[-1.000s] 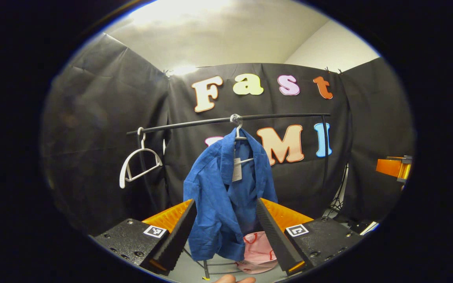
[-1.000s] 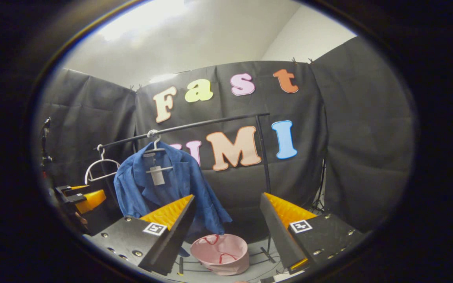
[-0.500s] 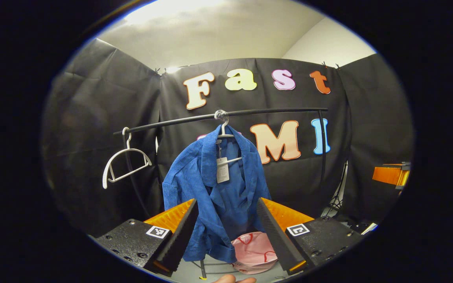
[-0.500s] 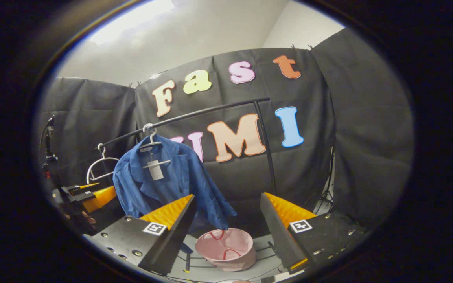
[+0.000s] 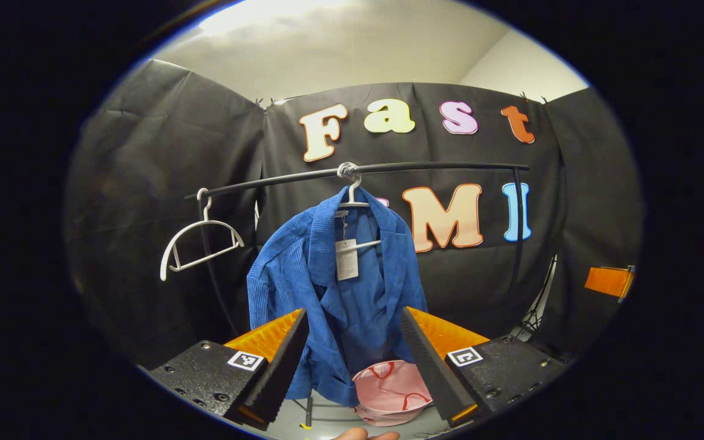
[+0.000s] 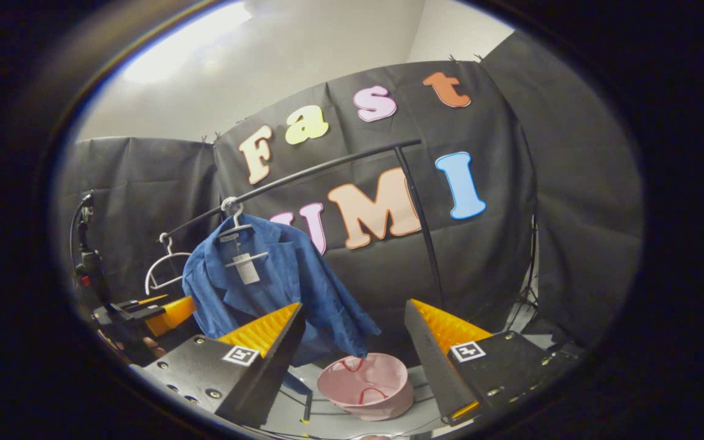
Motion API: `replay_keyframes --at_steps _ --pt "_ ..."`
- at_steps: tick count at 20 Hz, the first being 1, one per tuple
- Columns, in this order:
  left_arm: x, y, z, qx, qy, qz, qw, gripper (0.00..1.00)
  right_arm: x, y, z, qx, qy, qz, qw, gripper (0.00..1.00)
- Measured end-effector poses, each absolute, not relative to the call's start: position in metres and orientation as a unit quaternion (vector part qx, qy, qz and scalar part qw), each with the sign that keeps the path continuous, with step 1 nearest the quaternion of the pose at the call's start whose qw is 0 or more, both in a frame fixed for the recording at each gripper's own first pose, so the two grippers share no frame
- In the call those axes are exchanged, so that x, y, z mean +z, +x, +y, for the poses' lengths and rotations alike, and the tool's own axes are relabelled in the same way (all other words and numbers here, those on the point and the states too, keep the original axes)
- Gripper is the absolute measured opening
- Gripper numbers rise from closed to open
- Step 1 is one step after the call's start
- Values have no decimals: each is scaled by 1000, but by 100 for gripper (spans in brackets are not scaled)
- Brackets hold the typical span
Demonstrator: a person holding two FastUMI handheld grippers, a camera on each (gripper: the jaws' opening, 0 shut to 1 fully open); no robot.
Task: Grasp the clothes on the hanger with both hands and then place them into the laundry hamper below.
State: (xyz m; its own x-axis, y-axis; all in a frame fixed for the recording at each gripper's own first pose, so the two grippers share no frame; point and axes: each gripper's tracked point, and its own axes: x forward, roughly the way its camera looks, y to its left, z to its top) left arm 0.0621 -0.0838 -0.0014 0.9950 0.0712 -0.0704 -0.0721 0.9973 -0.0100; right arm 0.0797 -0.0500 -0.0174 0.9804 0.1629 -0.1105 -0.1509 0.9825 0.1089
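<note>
Left gripper view looks straight at the blue corduroy jacket (image 5: 340, 293), which hangs on a white plastic hanger (image 5: 355, 205) from the black metal rail (image 5: 425, 166) of a clothes rack. My left gripper (image 5: 352, 348) is spread wide with nothing between its fingers, and the jacket shows in the gap, farther off and untouched. A pale paper tag (image 5: 346, 267) dangles at the jacket's open collar. At nine o'clock from the jacket, a second white hanger, bare (image 5: 200, 247), hangs at a tilt on the same rail. At six o'clock, under the jacket's hem, the soft pink laundry hamper with red handles (image 5: 392, 394) sits on the grey floor (image 5: 327, 421), its mouth open upward. Out at three o'clock, near the edge, part of my right gripper (image 5: 610, 281) shows, well apart from the clothing.

From the right gripper view, the jacket (image 6: 266, 287) lies toward ten o'clock, still on its hanger (image 6: 236, 229) on the rail (image 6: 327, 168), one sleeve drooping down above the hamper (image 6: 365, 386). My right gripper (image 6: 352, 351) is also wide apart and holds nothing. At nine o'clock my left gripper (image 6: 162, 310) sits low beside the jacket's edge; I cannot tell from here whether it touches the cloth. The bare hanger (image 6: 162, 269) hangs just behind it.
</note>
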Motion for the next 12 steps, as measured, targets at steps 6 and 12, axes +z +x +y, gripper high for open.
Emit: replay_keyframes --at_steps 6,12 --pt "-1 91 -76 18 -7 25 999 97 -24 120 -22 86 54 62 993 98" --pt "-12 132 -55 14 -9 29 999 93 -38 165 14 94 43 72 992 98"
